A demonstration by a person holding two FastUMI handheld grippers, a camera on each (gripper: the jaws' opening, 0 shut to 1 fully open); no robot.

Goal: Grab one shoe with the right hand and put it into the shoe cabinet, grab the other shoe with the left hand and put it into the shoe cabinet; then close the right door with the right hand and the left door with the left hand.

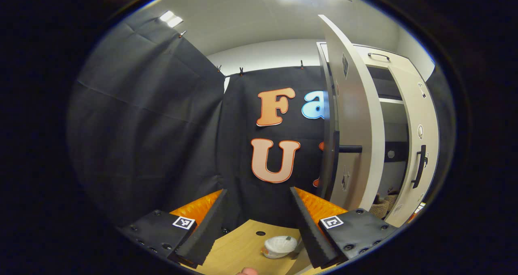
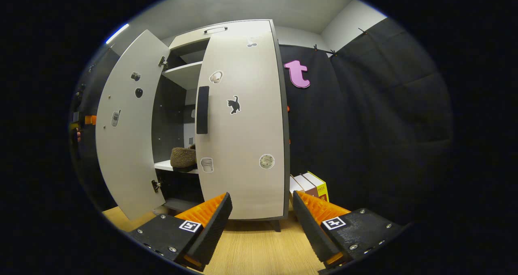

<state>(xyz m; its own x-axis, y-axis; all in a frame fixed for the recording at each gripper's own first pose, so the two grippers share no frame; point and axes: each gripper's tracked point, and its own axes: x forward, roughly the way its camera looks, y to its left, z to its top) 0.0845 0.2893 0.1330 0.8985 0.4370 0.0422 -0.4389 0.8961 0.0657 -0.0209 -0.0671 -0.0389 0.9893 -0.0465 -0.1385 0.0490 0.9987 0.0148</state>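
left gripper view: beside open left door [image 1: 352, 117], faces wall | right gripper view: near, fronting shoe cabinet [image 2: 243, 121] | shared: cabinet

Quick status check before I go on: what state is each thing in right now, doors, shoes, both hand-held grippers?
Left door: swung wide open.
Right door: closed or nearly so.
Shoe: inside the cabinet, on a shelf.
Shoe cabinet: left side open, interior visible.
Left hand-held gripper: open, holding nothing.
Right hand-held gripper: open, holding nothing.
Books: standing beside the cabinet.
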